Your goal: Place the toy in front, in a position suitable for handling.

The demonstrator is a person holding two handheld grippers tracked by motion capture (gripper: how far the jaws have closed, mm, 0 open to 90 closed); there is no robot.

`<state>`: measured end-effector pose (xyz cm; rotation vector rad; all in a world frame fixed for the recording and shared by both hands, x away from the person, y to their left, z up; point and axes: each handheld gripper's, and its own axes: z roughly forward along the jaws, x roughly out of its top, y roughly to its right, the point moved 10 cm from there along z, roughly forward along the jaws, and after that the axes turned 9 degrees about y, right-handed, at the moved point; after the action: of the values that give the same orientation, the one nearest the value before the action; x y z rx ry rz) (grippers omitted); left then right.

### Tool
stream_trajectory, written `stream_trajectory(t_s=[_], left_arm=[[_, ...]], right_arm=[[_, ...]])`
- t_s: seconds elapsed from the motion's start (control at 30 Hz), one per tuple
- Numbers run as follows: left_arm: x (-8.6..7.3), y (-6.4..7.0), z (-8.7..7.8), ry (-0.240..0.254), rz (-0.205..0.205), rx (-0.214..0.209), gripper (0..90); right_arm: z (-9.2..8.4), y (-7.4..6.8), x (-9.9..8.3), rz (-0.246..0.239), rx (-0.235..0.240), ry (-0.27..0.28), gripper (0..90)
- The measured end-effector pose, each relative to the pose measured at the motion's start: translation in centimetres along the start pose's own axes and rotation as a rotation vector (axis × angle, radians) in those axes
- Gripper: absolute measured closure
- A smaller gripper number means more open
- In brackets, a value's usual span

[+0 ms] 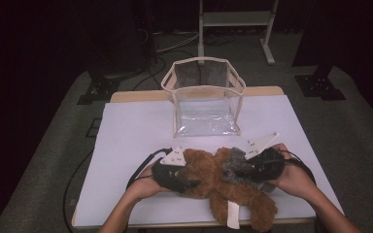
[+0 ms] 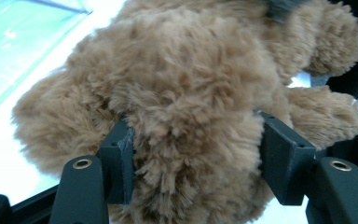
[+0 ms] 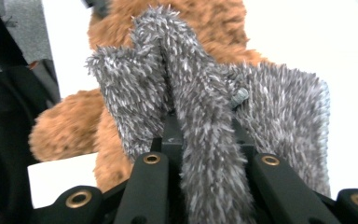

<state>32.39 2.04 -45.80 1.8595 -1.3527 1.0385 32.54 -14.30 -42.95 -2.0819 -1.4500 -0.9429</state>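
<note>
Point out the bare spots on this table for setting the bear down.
Free: white tabletop left of the clear bag, and the strip right of it. Crowded: the near edge, where both grippers clamp the brown teddy bear and its grey garment.

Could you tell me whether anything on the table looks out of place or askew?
Slightly: the brown teddy bear lies sprawled at the near edge, one leg and a white tag overhanging the white table. The clear bag stands upright and open. Nothing looks spilled or damaged.

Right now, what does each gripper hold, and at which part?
The left gripper clamps the brown bear around a thick furry part. The right gripper pinches a fold of the bear's grey garment.
</note>
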Motion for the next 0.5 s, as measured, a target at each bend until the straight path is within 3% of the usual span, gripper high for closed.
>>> stream_trajectory(t_s=[0.23,0.33,0.47,0.5], left_arm=[[1.2,0.5,1.3,0.030,-0.017,-0.004,36.3],[1.7,0.6,2.1,0.040,-0.020,0.015,36.3],[1.8,0.5,2.3,0.022,0.001,0.051,36.1],[1.9,0.4,2.3,0.014,0.011,0.067,36.0]], right_arm=[[0.0,2.1,-0.3,0.026,0.002,0.018,74.0],[0.1,2.9,-0.2,0.048,0.005,0.034,73.7],[0.4,2.8,0.6,0.068,0.040,0.071,73.1],[0.7,2.1,1.7,0.079,0.062,0.097,73.0]])
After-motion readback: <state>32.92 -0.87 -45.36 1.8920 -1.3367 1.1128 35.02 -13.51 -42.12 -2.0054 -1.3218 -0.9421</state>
